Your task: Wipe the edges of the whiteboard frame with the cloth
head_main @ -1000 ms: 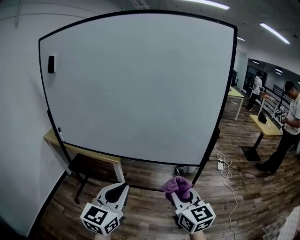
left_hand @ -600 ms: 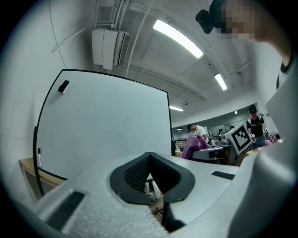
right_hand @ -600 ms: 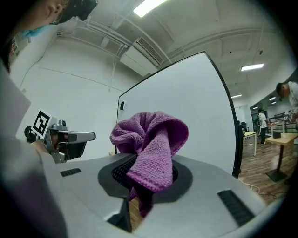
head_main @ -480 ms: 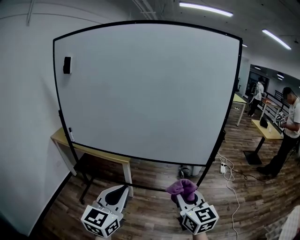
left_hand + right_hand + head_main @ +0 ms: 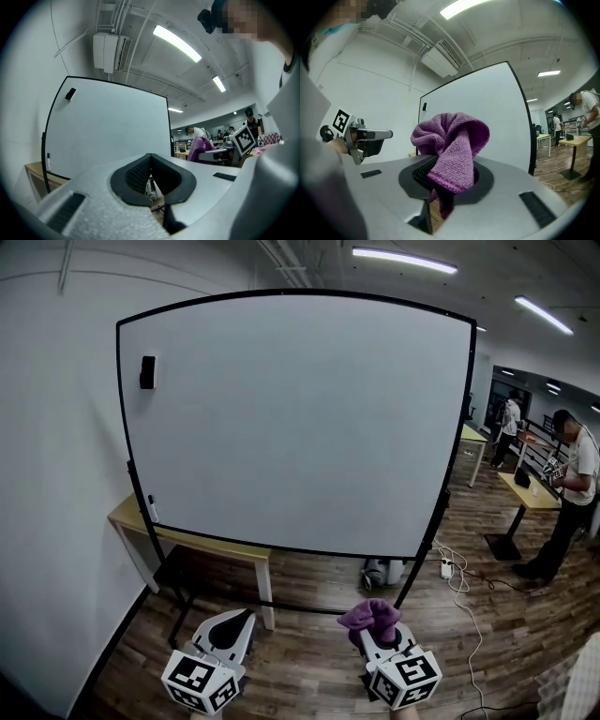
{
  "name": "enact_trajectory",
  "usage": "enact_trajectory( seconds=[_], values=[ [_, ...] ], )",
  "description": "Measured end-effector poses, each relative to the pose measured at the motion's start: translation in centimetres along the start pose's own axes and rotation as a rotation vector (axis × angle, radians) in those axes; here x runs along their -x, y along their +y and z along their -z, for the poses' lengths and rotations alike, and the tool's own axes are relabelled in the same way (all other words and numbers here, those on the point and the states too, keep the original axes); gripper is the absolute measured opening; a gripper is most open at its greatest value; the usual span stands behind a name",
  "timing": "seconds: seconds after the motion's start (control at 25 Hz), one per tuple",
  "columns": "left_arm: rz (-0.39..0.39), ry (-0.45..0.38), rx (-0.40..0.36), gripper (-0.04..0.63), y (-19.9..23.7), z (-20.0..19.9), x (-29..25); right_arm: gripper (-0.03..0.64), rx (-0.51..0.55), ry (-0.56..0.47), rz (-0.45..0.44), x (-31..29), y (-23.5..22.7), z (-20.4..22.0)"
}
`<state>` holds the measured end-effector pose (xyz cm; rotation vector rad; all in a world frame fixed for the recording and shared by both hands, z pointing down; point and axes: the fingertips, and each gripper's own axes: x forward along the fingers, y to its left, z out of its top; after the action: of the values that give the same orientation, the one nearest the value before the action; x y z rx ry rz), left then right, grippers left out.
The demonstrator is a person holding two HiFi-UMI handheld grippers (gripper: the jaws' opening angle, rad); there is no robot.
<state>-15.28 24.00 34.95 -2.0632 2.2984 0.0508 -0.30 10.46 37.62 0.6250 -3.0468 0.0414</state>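
Drifting right in view, the whiteboard frame (image 5: 281, 547) stood untouched; right gripper (image 5: 377, 632) clenched the cloth (image 5: 369, 615), left gripper (image 5: 230, 626) closed, empty.

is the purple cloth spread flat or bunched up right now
Bunched up: the cloth is crumpled into folds, pinched between the right gripper's fingers, with a loose end hanging below.

cloth (image 5: 454, 140) tail: buried between jaws | black item (image 5: 147, 372) on whiteboard (image 5: 300, 418): too small

An open office: a standing whiteboard (image 5: 300, 418), desks (image 5: 530, 493), ceiling strip lights (image 5: 403, 259), wood-plank floor (image 5: 506, 615)
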Motion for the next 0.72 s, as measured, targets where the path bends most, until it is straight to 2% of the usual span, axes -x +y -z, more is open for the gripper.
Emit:
enact_trajectory(
  seconds=[0.72],
  values=[
    [0.022,-0.008,0.001,0.015,0.6,0.3,5.2,0.071,-0.011,-0.008,0.026,3.0,4.9,0.6]
  ],
)
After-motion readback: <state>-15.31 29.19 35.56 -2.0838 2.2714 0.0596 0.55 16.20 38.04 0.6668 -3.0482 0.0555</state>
